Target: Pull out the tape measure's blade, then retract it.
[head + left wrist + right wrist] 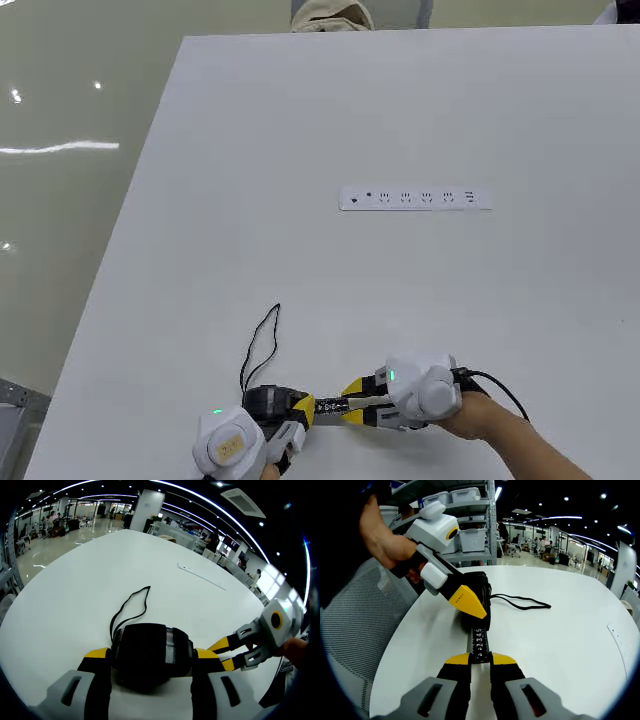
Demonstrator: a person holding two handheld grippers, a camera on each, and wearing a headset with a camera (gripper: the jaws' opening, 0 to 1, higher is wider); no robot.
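A black tape measure [268, 400] lies near the table's front edge, its black wrist strap [262, 345] trailing away over the table. My left gripper [287, 408] is shut on the tape measure's case [150, 652], one yellow-tipped jaw on each side. A short length of the blade [479, 644], with printed numbers, sticks out of the case [479, 592] toward the right. My right gripper [352, 401] is shut on the blade's end, and its own view has the jaws [480, 659] pinching the strip. The right gripper [227, 652] shows close beside the case.
A white power strip [415, 198] lies flat at mid-table, well beyond the grippers. The white table [400, 110] ends on the left above a shiny floor. A chair back of grey mesh [365, 630] stands by the table's near edge.
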